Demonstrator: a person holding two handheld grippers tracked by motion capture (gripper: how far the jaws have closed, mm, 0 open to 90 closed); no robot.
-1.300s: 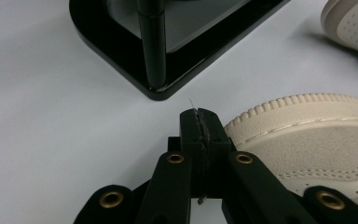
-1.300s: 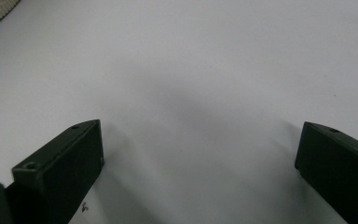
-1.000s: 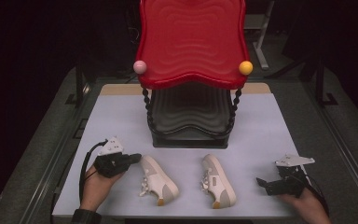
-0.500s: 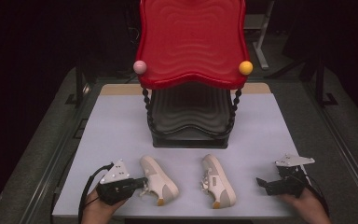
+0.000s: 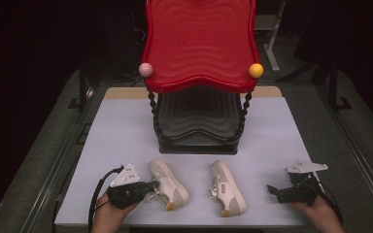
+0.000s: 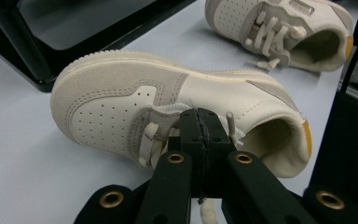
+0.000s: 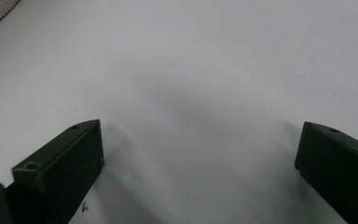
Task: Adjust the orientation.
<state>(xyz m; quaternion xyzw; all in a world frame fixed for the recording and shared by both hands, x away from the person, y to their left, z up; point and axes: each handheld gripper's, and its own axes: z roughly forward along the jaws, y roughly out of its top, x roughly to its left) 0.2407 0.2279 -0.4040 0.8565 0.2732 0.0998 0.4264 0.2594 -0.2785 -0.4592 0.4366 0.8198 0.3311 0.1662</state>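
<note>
Two small white shoes on a pale tabletop, side by side near its front edge, toes toward a two-tier rack with one red tray on top and one dark tray below. Two knobs on the red tray's front corners, one pink, one yellow. Two hand-held grippers, one at each front corner of the table. Left gripper against the left shoe, jaws pressed together on a white lace at the shoe's throat, as seen in the left gripper view; a lace end hanging below the closed jaws. Same shoe lying with perforated toe cap to the left and a yellow tab at the heel. Second shoe just beside it, laces loose, untouched, also with a yellow heel tab. Right gripper well apart from both shoes, low over bare table at the right, jaws spread wide with nothing between them. One hand behind the left gripper, one hand behind the right, both at the bottom edge of the high view.
</note>
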